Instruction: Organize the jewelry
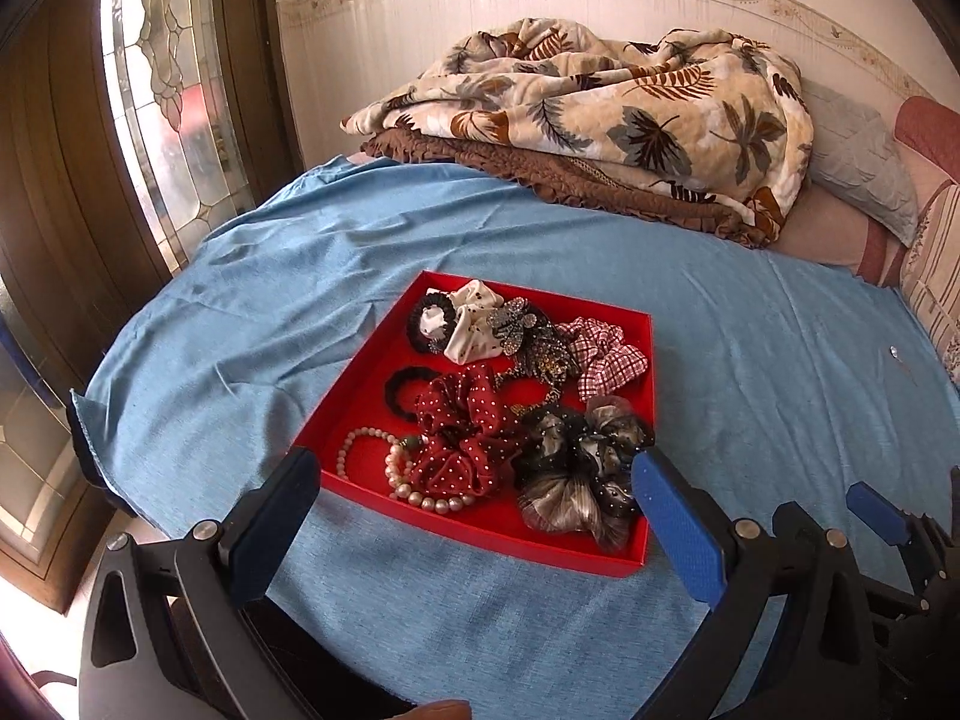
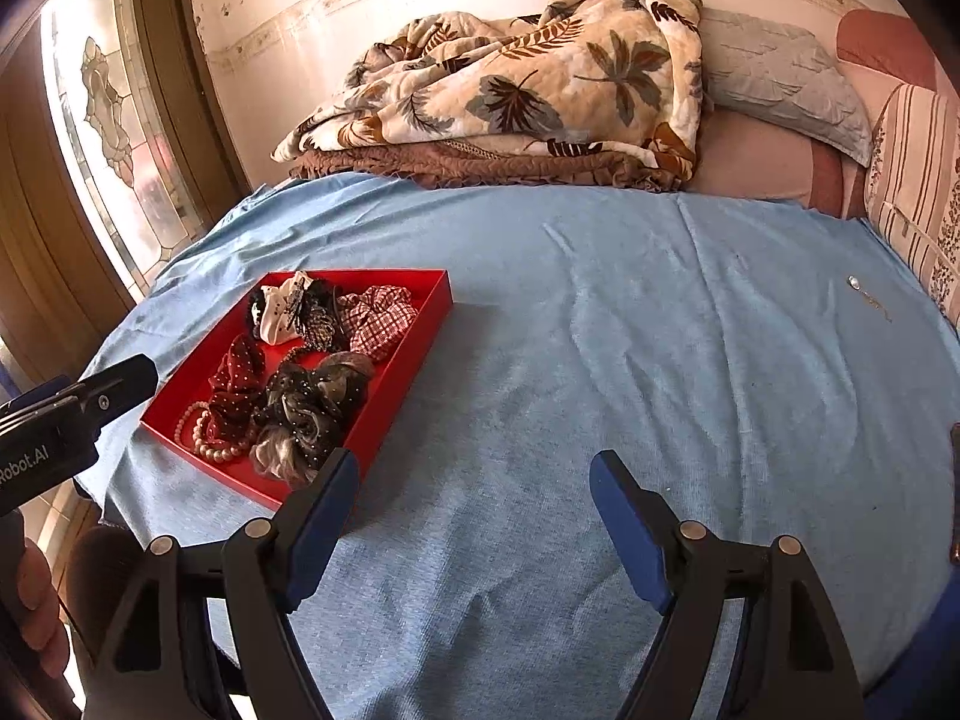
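A red tray (image 1: 354, 384) lies on the blue cloth, also in the right wrist view (image 2: 420, 348). It holds several scrunchies: a red dotted one (image 1: 462, 438), a grey-black one (image 1: 576, 468), a checked one (image 1: 606, 354), a white one (image 1: 474, 324). A pearl bracelet (image 1: 414, 486) lies at its near edge, also seen in the right wrist view (image 2: 210, 444). My left gripper (image 1: 474, 486) is open and empty, just in front of the tray. My right gripper (image 2: 474, 492) is open and empty over bare cloth, right of the tray. A small shiny piece (image 2: 858, 288) lies far right.
The blue cloth (image 2: 600, 360) covers a bed. A folded leaf-print blanket (image 1: 600, 114) and pillows (image 2: 780, 78) lie at the back. A stained-glass window (image 1: 168, 90) is on the left. A dark object (image 2: 955, 492) sits at the right edge.
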{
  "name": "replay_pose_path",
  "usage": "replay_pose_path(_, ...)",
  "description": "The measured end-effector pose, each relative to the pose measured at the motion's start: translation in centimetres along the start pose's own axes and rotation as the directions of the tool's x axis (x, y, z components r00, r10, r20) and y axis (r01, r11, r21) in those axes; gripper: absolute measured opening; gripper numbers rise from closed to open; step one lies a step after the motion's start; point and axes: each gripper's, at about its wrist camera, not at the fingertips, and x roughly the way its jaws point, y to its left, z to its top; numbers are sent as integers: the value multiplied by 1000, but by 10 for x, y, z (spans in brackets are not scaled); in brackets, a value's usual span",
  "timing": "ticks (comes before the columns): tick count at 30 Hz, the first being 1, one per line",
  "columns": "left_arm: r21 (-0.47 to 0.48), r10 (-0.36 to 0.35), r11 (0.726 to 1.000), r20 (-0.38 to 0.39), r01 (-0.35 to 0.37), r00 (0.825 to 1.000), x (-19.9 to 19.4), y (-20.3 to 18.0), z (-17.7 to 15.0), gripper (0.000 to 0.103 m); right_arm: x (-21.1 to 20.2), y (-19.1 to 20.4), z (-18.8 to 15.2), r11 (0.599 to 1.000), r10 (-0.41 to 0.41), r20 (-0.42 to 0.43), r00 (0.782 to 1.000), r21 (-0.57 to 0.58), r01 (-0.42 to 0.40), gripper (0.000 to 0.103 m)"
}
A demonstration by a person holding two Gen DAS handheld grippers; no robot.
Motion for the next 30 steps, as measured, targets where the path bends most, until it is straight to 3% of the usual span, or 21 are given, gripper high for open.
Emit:
replay_pose_path(14,-47,-27,999,-22,26,999,7,11,-1,103,0,7,6,999,-33,3,999,-43,33,84)
replay_pose_path(22,-83,-32,996,-31,29,999,12,24,-2,103,3,33,25,989,-32,3,999,-142,32,86)
replay_pose_path(30,-114,-29,993,-45,24,999,19,38,-4,103,6,58,19,977,-44,3,999,-208,43,89)
